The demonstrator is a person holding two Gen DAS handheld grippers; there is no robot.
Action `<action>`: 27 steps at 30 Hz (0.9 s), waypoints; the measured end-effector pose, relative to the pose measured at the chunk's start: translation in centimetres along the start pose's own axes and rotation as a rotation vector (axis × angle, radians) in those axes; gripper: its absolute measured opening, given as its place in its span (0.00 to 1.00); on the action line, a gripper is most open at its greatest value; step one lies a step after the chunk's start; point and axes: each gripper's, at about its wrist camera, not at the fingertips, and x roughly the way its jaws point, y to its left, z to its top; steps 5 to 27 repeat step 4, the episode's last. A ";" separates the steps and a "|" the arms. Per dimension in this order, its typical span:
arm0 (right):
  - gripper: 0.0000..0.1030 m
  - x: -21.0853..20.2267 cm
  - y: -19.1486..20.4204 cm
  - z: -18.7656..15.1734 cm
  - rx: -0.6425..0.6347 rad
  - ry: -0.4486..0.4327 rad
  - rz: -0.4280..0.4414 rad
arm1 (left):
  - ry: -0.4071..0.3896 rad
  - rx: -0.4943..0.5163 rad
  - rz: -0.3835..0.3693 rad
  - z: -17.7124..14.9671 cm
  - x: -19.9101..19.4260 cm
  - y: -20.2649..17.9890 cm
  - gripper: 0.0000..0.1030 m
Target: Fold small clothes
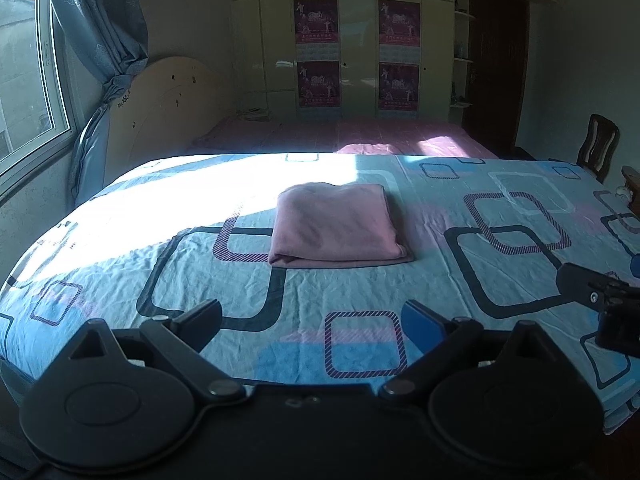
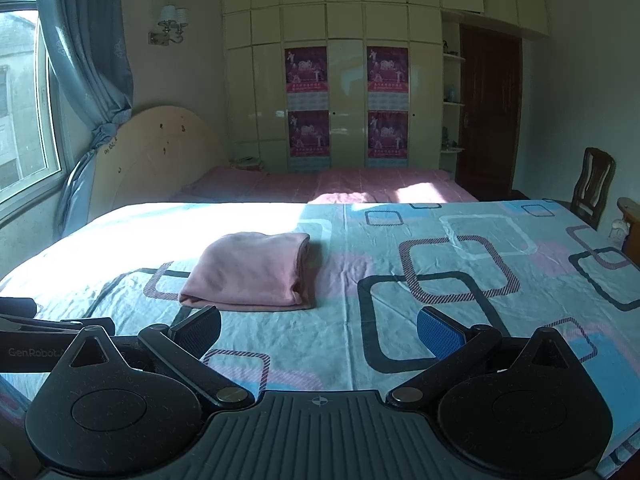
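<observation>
A pink garment (image 1: 338, 226) lies folded into a neat square on the patterned sheet (image 1: 360, 300), just beyond the centre of the left wrist view. In the right wrist view the same pink garment (image 2: 252, 274) sits left of centre, with its folded edges facing me. My left gripper (image 1: 312, 322) is open, well short of the garment, nothing between its fingers. My right gripper (image 2: 320, 330) is open too, empty, and stands to the right of the garment. The right gripper's black body shows at the right edge of the left wrist view.
The blue, pink and black patterned sheet (image 2: 440, 280) covers the work surface. Behind it stands a bed with a pink cover (image 2: 340, 188) and a wooden headboard (image 2: 160, 152). A dark wooden chair (image 2: 592, 184) is at the far right, a window (image 1: 24, 80) at the left.
</observation>
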 end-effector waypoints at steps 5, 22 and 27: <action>1.00 0.6 -0.4 -0.3 0.003 0.014 -0.013 | -0.001 -0.015 -0.010 0.2 0.9 0.1 0.90; 1.00 0.6 -0.4 -0.3 0.003 0.014 -0.013 | -0.001 -0.015 -0.010 0.2 0.9 0.1 0.90; 1.00 0.6 -0.4 -0.3 0.003 0.014 -0.013 | -0.001 -0.015 -0.010 0.2 0.9 0.1 0.90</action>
